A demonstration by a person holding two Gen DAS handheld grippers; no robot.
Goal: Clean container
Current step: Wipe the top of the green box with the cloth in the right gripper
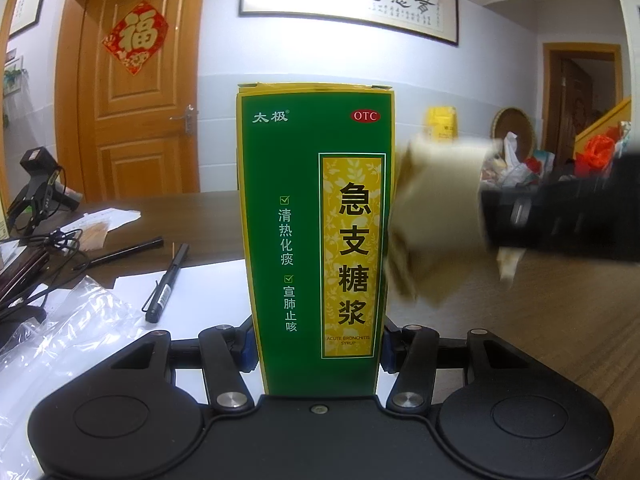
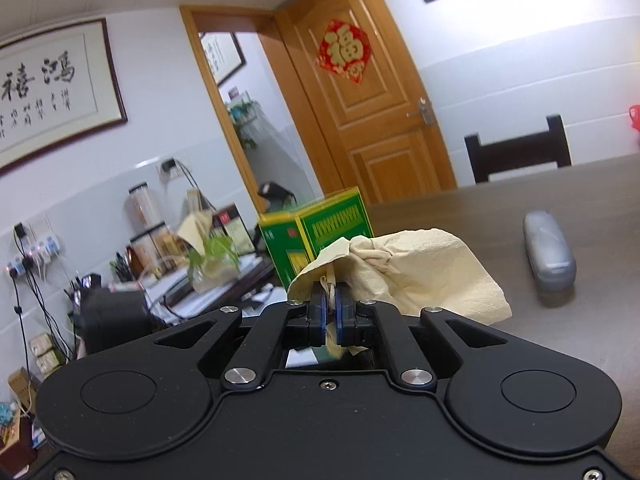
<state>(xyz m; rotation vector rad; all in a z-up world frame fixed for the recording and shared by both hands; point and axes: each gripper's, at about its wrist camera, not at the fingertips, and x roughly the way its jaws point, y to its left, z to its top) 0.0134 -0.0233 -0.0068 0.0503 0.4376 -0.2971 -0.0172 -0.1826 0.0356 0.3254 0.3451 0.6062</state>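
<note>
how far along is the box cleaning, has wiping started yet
Set-up looks done: the left tongs clamp the green medicine box upright, and the right tongs pinch a beige paper towel. In hand: the towel is blurred at the box's right edge, so wiping seems underway. The other faces appear left to do.

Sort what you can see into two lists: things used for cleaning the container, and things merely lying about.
In use: green medicine box, left gripper, paper tissue, right gripper.

Lying about: black pen, plastic bag, grey case, potted plant.
</note>
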